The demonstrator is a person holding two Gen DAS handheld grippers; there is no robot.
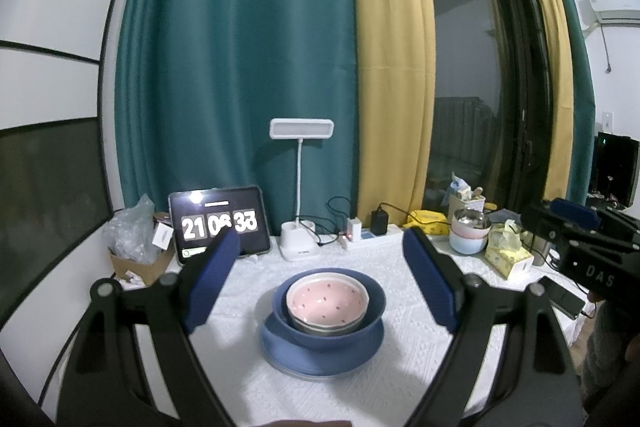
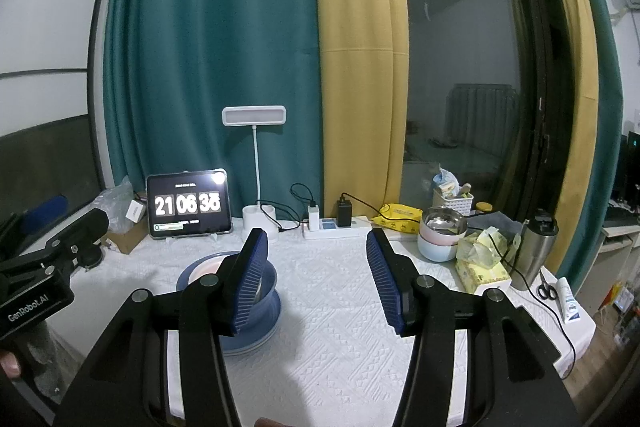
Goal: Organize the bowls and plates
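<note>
- Hovering over white tablecloth (image 1: 400, 379): left gripper (image 1: 322, 279), jaws released wide, nothing btwn blue pads (image 1: 212, 283).
- Sitting centre-table, framed btwn left pads but not touched: stack of dishes – pink speckled bowl (image 1: 326, 301) nesting in blue bowl (image 1: 304, 335), w/ a metal-looking rim showing under the pink one; blue bowl resting on blue plate (image 1: 280, 347); a pale rim peeking under plate edge, maybe a 2nd plate, can't tell.
- Hanging to right of stack: right gripper (image 2: 316, 275), jaws partly apart, gripping nothing, only cloth showing btwn ribbed pads (image 2: 380, 279).
- Seen from right wrist cam: same blue bowl (image 2: 268, 303) & plate (image 2: 240, 349) sitting behind left-side pad, partly hidden by it.
- Showing at right edge of left cam: right gripper body (image 1: 580, 247), well apart from stack.
- Standing at back right, near tissue box (image 2: 484, 267): 2nd stack – steel bowl (image 2: 444, 221) atop pink bowl, atop pale blue bowl (image 2: 434, 251).
- Leaning at back left: tablet (image 2: 188, 205) showing flip clock, digits mid-flip.
- Standing beside tablet: white desk lamp (image 2: 254, 117), off-looking.
- Lying along back edge: power strip (image 2: 336, 229) w/ chargers plugged in.
- Standing far right: steel tumbler (image 2: 534, 247); scissors (image 2: 546, 291) & tube (image 2: 570, 301) lying just beside it.
- Hanging behind table: teal curtain (image 2: 208, 47) & yellow curtain (image 2: 360, 47).
</note>
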